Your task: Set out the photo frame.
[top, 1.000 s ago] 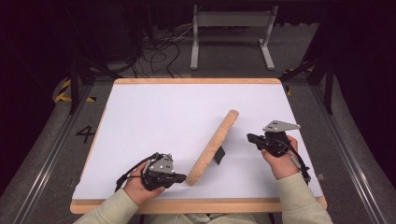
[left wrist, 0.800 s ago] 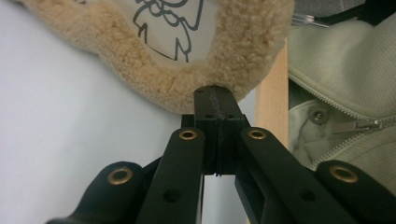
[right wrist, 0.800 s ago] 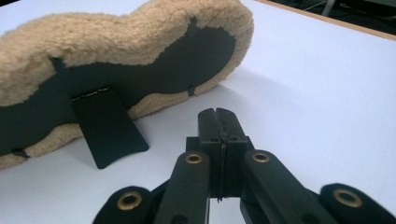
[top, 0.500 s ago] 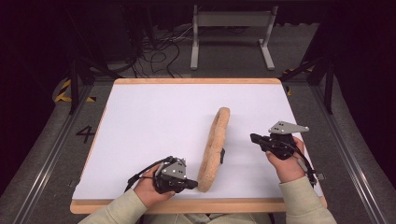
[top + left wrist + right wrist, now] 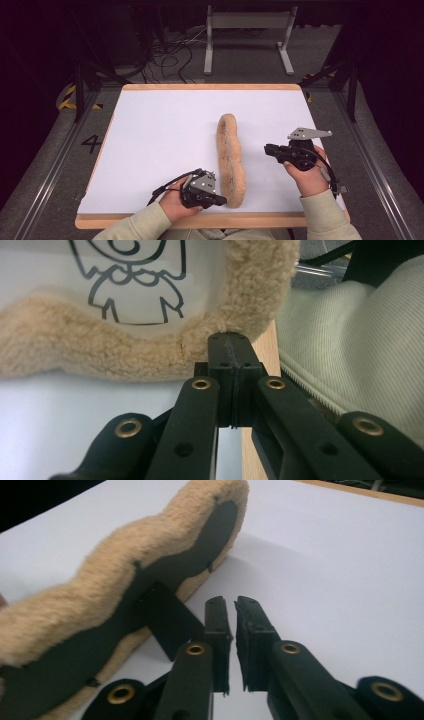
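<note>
- Looking down from the high view, the fleece-edged frame stands on its long edge on the white table, its near end right at the tips of the left gripper, while the right gripper hangs off to the frame's far side, apart from it and holding nothing. The frame looks narrow for its height, so I judge it could topple flat if the left gripper lets go or twists.
- Riding on the left gripper view, the jaws of the left gripper are pressed together with the fleece border at their very tips; only a thin pinch of pile seems caught (a cartoon drawing sits on the clear panel beyond). Such a shallow bite could slip out of the fleece under any pull, and the table's wooden edge lies just beside the jaws, so a slide that way might carry the frame off.
- From the right gripper view, the right gripper has its jaws a narrow slit apart and empty, with the frame's black back and its prop stand just ahead and to one side. A careless nudge there could knock the stand and tip the frame.
</note>
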A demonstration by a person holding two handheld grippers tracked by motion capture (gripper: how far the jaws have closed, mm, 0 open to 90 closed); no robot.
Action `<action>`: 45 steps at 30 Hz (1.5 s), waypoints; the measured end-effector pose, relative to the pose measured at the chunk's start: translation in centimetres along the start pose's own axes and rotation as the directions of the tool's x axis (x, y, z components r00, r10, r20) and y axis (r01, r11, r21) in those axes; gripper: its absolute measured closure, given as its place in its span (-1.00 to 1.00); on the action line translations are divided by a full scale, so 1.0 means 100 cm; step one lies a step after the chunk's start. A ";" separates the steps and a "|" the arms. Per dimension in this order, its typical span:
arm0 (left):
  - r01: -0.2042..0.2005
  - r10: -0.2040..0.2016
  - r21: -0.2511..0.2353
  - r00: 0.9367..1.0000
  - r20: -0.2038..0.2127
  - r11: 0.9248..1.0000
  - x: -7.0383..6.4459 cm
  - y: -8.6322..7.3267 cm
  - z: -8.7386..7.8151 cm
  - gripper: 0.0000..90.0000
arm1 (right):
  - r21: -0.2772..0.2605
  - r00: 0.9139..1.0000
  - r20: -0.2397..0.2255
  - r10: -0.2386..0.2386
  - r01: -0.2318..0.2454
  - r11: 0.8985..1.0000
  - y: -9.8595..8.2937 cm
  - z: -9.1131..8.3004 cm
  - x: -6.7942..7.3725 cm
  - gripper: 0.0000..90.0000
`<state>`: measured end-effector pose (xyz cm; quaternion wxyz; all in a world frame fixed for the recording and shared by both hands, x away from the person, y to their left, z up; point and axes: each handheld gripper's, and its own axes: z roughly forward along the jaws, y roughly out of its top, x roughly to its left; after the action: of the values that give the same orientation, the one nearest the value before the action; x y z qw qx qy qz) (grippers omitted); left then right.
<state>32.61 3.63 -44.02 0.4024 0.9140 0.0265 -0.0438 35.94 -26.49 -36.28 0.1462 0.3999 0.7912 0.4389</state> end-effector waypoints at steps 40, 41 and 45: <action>0.196 -0.250 -0.224 0.936 -0.248 0.955 0.038 -0.043 -0.089 0.58 | 0.363 0.992 0.050 0.113 -0.124 0.923 0.055 0.093 0.065 0.19; 0.200 -0.257 -0.231 0.934 -0.249 0.952 0.040 -0.044 -0.091 0.58 | 0.362 0.991 0.057 0.123 -0.135 0.922 0.054 0.093 0.066 0.21; 0.212 -0.274 -0.244 0.927 -0.257 0.946 0.043 -0.047 -0.095 0.58 | 0.359 0.982 0.078 0.171 -0.187 0.914 0.054 0.092 0.066 0.27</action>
<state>37.04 13.89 -41.55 0.4806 0.8521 0.2029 0.0429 39.78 -14.54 -36.41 0.0463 0.5005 0.8155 0.2868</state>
